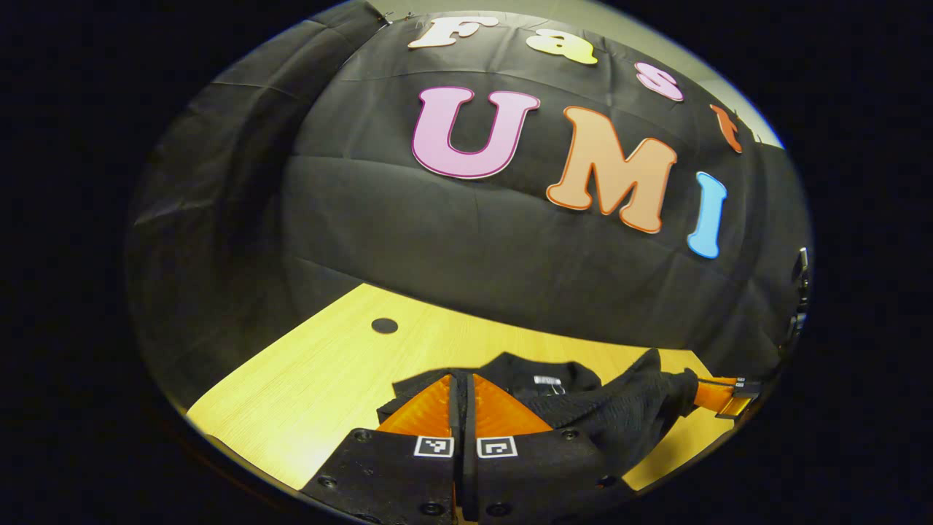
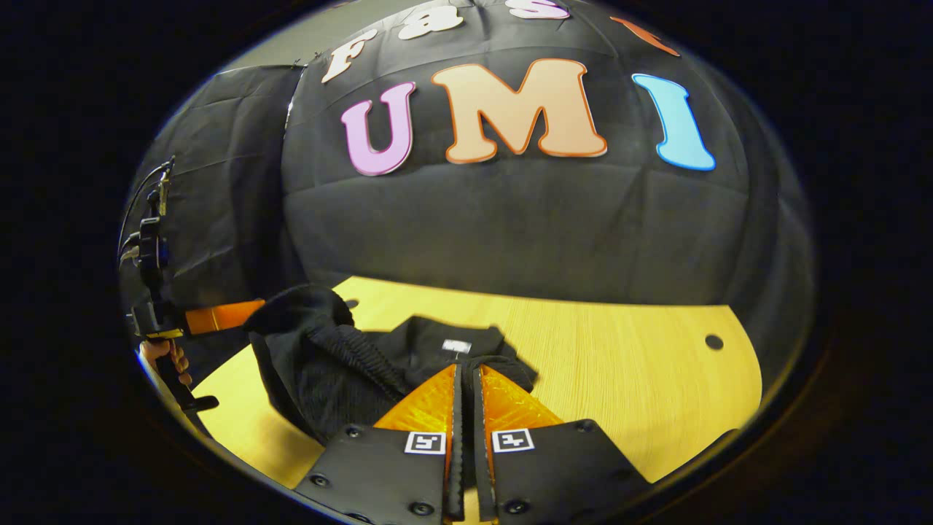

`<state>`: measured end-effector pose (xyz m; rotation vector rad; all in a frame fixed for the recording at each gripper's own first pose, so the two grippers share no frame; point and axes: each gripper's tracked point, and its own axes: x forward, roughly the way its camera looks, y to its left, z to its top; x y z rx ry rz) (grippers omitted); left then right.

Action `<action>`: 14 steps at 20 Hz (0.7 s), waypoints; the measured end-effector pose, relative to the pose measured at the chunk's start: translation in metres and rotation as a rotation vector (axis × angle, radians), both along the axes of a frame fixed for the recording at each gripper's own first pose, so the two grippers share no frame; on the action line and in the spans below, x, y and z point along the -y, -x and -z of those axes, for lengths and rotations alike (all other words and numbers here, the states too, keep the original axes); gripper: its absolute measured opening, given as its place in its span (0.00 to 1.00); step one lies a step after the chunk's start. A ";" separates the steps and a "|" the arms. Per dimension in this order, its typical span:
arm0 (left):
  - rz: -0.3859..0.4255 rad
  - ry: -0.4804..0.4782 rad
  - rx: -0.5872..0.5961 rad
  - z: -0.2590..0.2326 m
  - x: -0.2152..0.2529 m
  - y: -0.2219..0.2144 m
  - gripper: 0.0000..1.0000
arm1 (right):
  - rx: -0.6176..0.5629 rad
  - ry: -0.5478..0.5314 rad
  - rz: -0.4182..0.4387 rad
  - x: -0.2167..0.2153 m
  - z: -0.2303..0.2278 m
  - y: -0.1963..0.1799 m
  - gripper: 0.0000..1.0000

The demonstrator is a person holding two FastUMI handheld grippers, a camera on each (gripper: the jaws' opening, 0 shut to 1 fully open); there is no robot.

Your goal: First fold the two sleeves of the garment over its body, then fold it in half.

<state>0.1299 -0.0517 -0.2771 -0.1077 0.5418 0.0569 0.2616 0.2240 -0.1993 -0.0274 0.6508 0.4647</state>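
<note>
Both tongs pinched narrow on black garment hem, lifted off worktop: left tongs, right tongs. Risk: fabric slips, fold lands crooked.

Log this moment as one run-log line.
stage: garment fold underway | left gripper: shut on garment | right gripper: shut on garment | garment: bunched, lifted off table

left tool: fingers closed together | right tool: fingers closed together
</note>
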 end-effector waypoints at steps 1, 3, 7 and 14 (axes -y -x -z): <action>-0.010 -0.011 -0.003 0.008 0.001 -0.020 0.00 | 0.005 -0.005 -0.007 -0.006 0.003 -0.021 0.09; -0.005 -0.077 -0.008 0.023 0.000 -0.062 0.00 | 0.001 -0.015 -0.023 -0.017 0.016 -0.057 0.09; 0.021 -0.233 -0.069 0.060 -0.008 -0.106 0.12 | -0.083 0.004 0.027 -0.013 0.060 -0.098 0.31; -0.054 -0.293 0.034 -0.005 -0.037 -0.089 0.93 | 0.037 0.025 0.068 0.028 0.006 -0.099 0.99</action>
